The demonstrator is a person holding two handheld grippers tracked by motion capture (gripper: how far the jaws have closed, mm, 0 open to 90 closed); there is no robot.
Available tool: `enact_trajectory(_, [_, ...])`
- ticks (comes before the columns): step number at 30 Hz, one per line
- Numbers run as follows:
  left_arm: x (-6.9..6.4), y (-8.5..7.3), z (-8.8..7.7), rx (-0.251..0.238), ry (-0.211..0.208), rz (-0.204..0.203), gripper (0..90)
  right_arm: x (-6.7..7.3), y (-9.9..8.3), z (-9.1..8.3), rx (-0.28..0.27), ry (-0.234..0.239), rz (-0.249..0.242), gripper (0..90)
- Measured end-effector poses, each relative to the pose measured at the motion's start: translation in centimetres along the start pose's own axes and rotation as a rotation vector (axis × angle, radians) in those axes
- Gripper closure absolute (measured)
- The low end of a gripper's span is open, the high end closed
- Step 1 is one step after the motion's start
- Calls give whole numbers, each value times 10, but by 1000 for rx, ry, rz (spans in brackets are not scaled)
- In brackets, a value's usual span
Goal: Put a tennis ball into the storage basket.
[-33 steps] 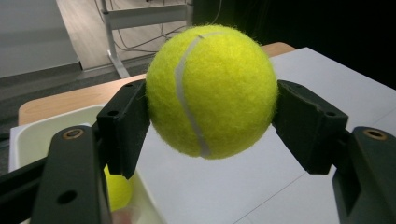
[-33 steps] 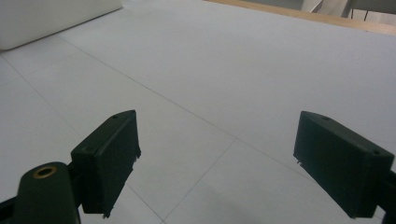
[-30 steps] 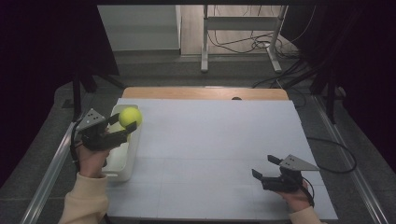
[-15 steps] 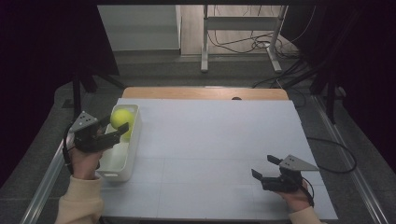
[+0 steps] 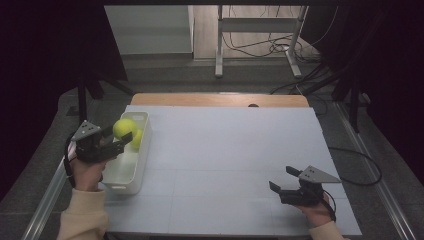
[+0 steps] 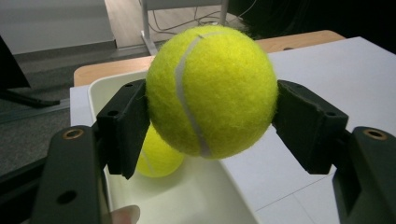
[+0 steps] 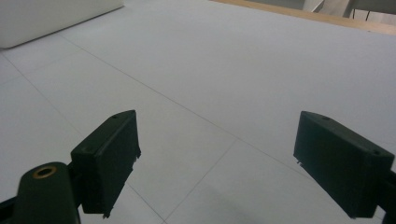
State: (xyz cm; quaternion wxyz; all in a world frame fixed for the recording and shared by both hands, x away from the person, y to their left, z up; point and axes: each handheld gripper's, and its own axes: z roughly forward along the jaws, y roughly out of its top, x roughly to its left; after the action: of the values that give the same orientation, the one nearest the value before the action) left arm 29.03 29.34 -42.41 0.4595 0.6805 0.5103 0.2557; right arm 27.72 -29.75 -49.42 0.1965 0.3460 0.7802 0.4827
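Left claw (image 5: 121, 140) grips the tennis ball (image 5: 124, 128) directly above the white bin (image 5: 131, 172), second ball (image 5: 137, 139) beneath; right claw (image 5: 284, 182) open, empty.

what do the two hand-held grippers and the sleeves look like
Both are black. The left hand-held gripper and right hand-held gripper each have two blocky jaws and a grey three-cornered plate on top, with a black cable trailing off. Brass-ringed holes mark the jaw arms. The sleeves are cream.

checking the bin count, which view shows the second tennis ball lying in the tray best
The left gripper view: the second tennis ball lies in the tray, partly behind the held ball. The high view shows a sliver.
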Motion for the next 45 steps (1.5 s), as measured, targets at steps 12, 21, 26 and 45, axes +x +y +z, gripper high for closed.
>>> enact_trajectory(12, [10,-9,6,62,34,-11,298,0,0,0,1,0,0,147])
enact_trajectory(21, [11,-14,10,104,45,-1,298,0,0,0,4,-1,-2,147])
enact_trajectory(26, [13,-17,12,139,54,-3,298,0,0,0,5,-1,-2,147])
enact_trajectory(45, [14,-20,11,200,68,6,475,0,-1,1,9,-2,-3,147])
